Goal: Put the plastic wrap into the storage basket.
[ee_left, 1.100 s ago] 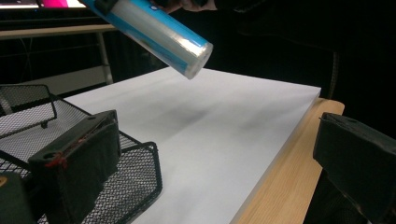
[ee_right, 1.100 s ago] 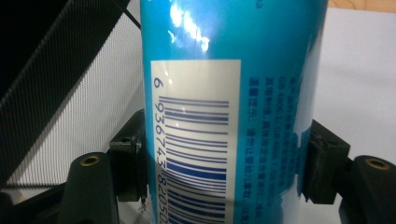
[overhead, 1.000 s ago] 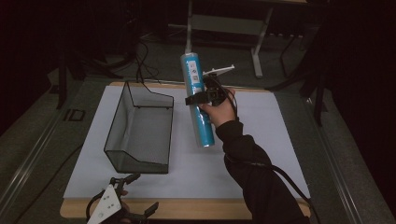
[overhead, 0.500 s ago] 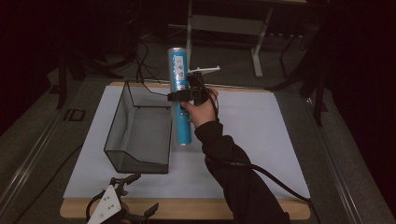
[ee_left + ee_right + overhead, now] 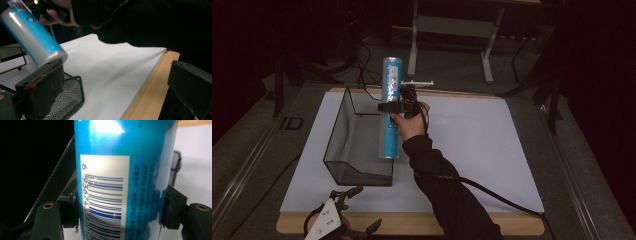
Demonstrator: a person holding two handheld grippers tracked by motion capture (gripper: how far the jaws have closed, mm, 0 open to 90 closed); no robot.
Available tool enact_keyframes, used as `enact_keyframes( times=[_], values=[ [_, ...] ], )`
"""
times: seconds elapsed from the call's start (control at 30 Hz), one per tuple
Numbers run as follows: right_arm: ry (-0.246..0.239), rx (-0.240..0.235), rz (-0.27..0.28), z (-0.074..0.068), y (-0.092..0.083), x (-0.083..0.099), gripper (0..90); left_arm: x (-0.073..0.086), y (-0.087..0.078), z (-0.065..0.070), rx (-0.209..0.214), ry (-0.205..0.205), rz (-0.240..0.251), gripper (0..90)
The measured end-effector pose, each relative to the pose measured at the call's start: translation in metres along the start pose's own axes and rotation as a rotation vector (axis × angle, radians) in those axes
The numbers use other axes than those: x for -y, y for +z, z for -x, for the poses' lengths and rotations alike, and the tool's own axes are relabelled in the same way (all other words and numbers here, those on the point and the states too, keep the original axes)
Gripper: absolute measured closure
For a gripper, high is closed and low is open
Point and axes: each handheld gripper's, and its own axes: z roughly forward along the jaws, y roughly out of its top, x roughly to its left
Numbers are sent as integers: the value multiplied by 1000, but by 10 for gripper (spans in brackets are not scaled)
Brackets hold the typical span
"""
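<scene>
Black sleeve (image 5: 437, 175), black cable (image 5: 492, 192) trailing; black right gripper (image 5: 399, 105), white-topped left gripper (image 5: 337, 225).

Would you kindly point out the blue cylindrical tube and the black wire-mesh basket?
Blue cylindrical tube (image 5: 390, 107): high view, mid-body, just above the hand-held gripper.
Black wire-mesh basket (image 5: 362, 137): high view, bare mesh floor.

A white sheet (image 5: 472, 145) is spread over the wooden counter (image 5: 402, 224), whose bare edge is left showing at the near side. Beyond it, a grey metal stand (image 5: 452, 25) and black cables (image 5: 362, 57) are seen on the dark floor (image 5: 522, 70).
</scene>
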Motion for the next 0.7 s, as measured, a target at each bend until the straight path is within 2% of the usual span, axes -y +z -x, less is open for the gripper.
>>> enact_keyframes(
  times=[0.07,0.2,0.3,0.6,0.7],
  values=[
    [19,-5,-4,3,7,5,319,0,0,0,2,-2,0,15],
    [65,-51,-27,5,19,14,319,0,0,-1,7,-2,-3,15],
    [86,-58,-41,4,26,23,319,0,0,0,10,0,-2,15],
    [65,-18,-82,-2,38,50,319,0,1,1,12,3,-5,15],
    [68,-6,-69,-2,39,55,318,0,1,1,13,4,-3,15]
  ],
)
